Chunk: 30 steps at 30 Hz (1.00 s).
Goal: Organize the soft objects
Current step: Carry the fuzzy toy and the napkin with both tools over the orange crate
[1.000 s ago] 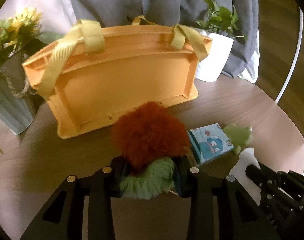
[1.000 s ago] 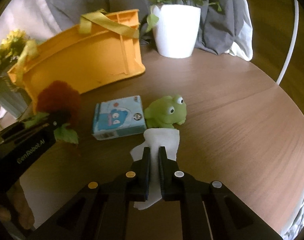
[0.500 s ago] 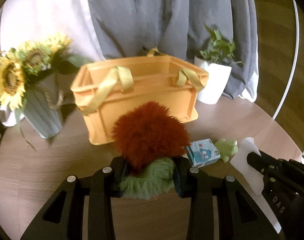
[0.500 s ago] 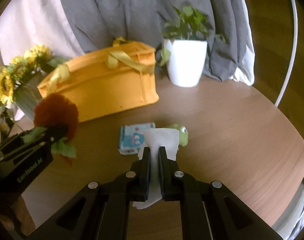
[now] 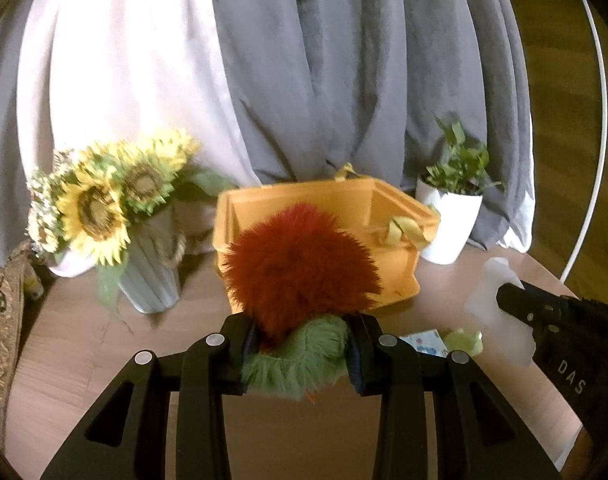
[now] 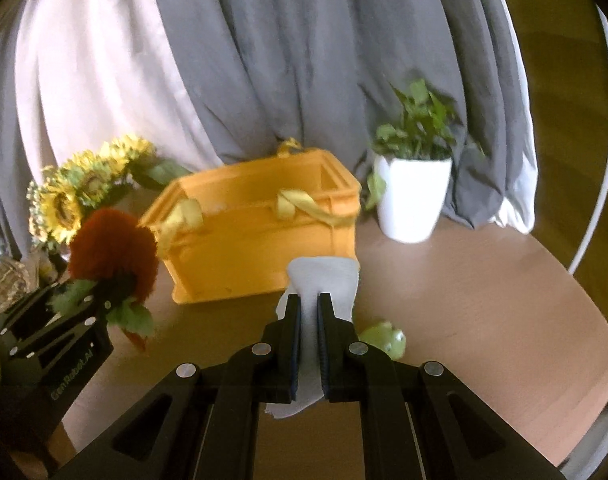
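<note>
My left gripper is shut on a fluffy red plush with a green frill, held up in front of the orange basket. In the right wrist view that plush hangs left of the basket. My right gripper is shut on a white soft cloth, also raised above the table; the cloth shows at the right of the left wrist view. A green frog toy and a small blue printed packet lie on the table below.
A vase of sunflowers stands left of the basket. A white pot with a green plant stands to its right. Grey and white curtains hang behind the round wooden table. Yellow strap handles drape over the basket rim.
Both grippers have risen with their loads. The basket, seen close and side-on before, now sits lower and farther, with its open top showing. The frog and packet stayed on the table.
</note>
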Available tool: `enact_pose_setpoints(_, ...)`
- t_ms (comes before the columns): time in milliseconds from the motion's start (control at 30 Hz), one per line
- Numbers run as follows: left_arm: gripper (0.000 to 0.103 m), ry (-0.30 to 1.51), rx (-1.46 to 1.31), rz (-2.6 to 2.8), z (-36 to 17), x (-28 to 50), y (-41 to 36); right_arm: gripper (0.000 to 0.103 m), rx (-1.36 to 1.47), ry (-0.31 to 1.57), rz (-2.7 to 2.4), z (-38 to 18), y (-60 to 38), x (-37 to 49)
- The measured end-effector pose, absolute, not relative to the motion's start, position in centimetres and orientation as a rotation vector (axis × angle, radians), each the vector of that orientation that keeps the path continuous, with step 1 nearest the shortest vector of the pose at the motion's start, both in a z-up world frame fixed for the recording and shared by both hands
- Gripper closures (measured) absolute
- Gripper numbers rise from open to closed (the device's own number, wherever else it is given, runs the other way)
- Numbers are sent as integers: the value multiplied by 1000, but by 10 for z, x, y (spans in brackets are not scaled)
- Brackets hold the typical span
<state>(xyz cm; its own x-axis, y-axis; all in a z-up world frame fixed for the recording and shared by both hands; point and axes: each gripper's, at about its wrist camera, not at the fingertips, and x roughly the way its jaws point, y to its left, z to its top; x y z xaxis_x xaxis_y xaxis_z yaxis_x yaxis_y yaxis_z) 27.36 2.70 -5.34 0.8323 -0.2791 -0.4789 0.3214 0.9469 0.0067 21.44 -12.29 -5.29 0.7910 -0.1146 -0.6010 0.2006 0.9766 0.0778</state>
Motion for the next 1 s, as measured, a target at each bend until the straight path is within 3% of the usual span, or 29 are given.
enact_pose_setpoints(1000, 68, 276, 78, -271, 18, 325, 27, 94, 197, 423, -79, 13, -133, 281)
